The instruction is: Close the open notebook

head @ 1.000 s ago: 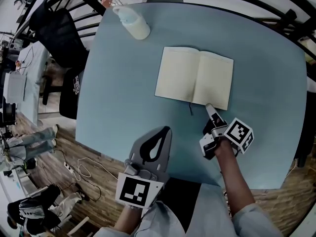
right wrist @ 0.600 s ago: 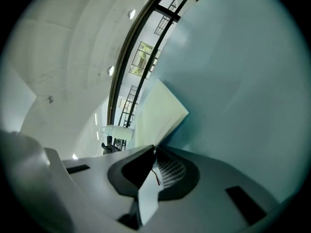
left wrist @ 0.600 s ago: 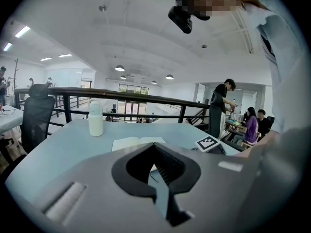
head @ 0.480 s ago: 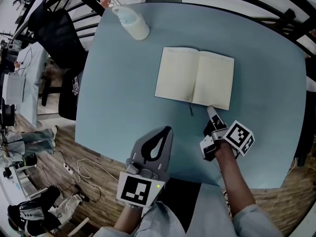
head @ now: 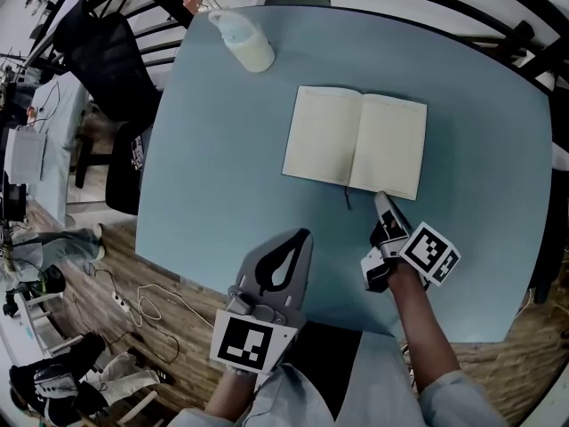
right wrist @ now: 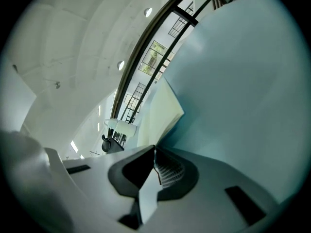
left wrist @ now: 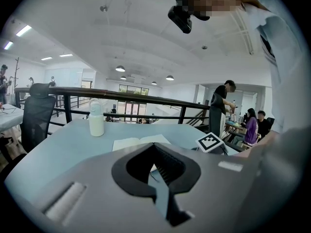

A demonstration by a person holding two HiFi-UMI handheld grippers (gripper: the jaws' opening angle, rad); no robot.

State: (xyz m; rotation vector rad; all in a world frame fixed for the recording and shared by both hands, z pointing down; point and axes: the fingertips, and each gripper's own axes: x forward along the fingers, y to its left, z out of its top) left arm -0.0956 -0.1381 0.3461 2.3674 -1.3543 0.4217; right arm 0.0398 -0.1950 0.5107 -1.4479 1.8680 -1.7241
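**Right leaf pinched, ready to fold over**

At the far left of the table [head: 222,167] stood a white bottle [head: 242,41], well apart from the work. The left gripper [head: 302,232] hung near the table's front edge with its jaws pressed together on nothing, short of the book. The notebook [head: 356,145] lay open and flat mid-table, spine running away from the person, with a dark ribbon [head: 347,199] trailing off its near edge. The right gripper [head: 380,197] had its tips at the near edge of the right-hand leaf. Its jaws had just been closing, and in its own view they met on that leaf's thin edge, pinching it.

The step in hand looked like lifting that right half and folding it leftward. To do it well, the gripper should probably travel in an arc about the spine rather than pull straight up, or the whole book may slide or lift. If the pinch caught only a few pages, the cover would stay down. Resting the idle left gripper on the left page would likely steady the book.
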